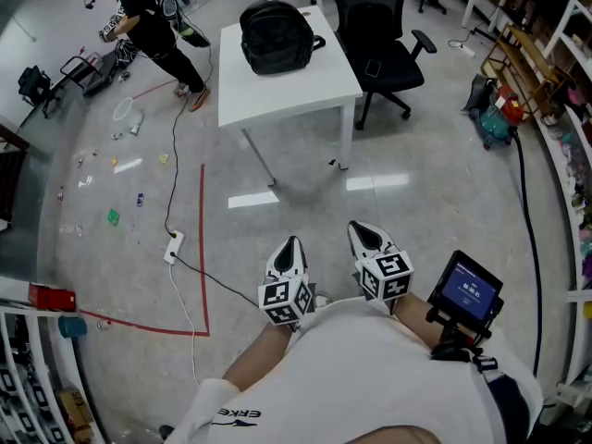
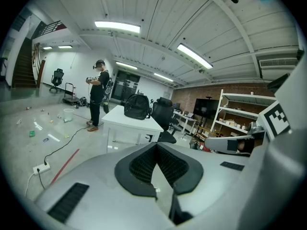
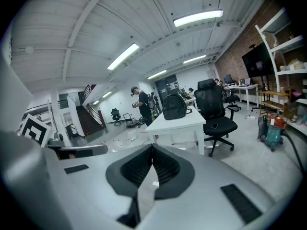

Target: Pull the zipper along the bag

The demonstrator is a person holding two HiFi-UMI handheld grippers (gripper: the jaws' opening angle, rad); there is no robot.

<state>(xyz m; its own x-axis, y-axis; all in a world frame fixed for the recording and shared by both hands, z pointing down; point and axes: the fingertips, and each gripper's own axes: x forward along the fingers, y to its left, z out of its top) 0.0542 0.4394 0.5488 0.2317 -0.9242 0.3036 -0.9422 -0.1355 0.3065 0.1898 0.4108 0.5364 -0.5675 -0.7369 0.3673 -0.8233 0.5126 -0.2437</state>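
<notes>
pointing toward the distant bag (image 1: 276,37), left gripper (image 1: 291,244) and right gripper (image 1: 362,231) side by side, jaws together, empty

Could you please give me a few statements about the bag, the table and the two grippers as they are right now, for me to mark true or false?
1. The black backpack sits on the white table. True.
2. The left gripper is clamped on the bag's zipper. False: its jaws are together on nothing, well away from the bag.
3. The right gripper is shut and empty. True.
4. The office chair lies tipped over. False: it stands upright beside the table.
5. A second person stands on the floor, apart from the table. True.
</notes>
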